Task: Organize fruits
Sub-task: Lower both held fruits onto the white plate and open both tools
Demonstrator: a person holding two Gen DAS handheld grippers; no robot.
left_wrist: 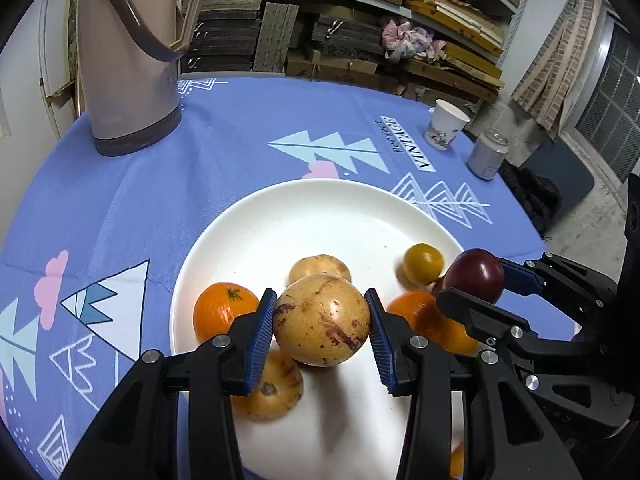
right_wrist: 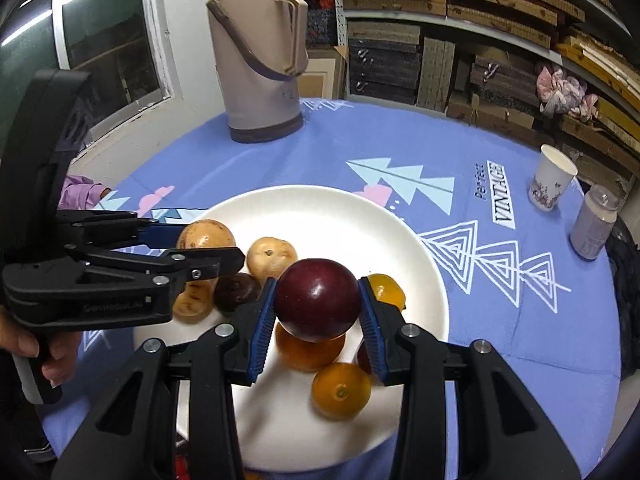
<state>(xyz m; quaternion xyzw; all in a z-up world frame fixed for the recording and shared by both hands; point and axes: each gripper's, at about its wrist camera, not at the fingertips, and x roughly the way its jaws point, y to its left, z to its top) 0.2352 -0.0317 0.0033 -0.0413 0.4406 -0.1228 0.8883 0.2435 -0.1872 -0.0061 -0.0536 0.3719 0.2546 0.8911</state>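
Since both fruits are round, smooth and likely bruise easily, a grip across the widest part with light squeeze looks right. Left hand-held gripper (left_wrist: 322,332) is clamped on the speckled tan fruit (left_wrist: 322,320), right hand-held gripper (right_wrist: 316,322) on the dark red plum (right_wrist: 316,298); both are held above the white plate (left_wrist: 320,208) on the blue-clothed surface (left_wrist: 240,132). Both point steeply down, side by side. Oranges (left_wrist: 224,310) and other fruit sit on the near plate half.
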